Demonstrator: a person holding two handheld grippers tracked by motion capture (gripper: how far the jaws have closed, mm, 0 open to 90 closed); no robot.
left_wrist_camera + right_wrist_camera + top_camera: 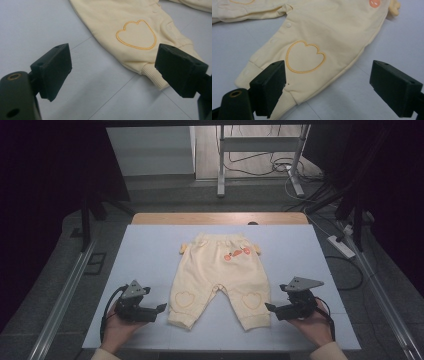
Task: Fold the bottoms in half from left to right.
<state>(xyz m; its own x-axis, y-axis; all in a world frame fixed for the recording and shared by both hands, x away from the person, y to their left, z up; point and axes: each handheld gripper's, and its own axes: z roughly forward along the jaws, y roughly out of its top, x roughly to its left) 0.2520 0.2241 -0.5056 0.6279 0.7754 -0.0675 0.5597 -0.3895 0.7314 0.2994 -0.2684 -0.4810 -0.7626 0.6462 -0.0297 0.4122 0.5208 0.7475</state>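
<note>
Your left gripper (161, 308) rests wide open and empty, just left of the yellow baby trousers (216, 275); your right gripper (270, 307) sits likewise at the right cuff. The trousers lie flat mid-mat (150, 250), waistband far. Nothing lies between jaws and cuffs.

- Table (150, 250): pale blue-grey top, faint seam lines across it, a wooden strip along the far edge.
- Baby trousers (217, 275): cream-yellow, laid flat at the table's middle, waistband far, both legs spread toward the near edge (orange heart outline on each knee, ribbed cuffs).
</note>
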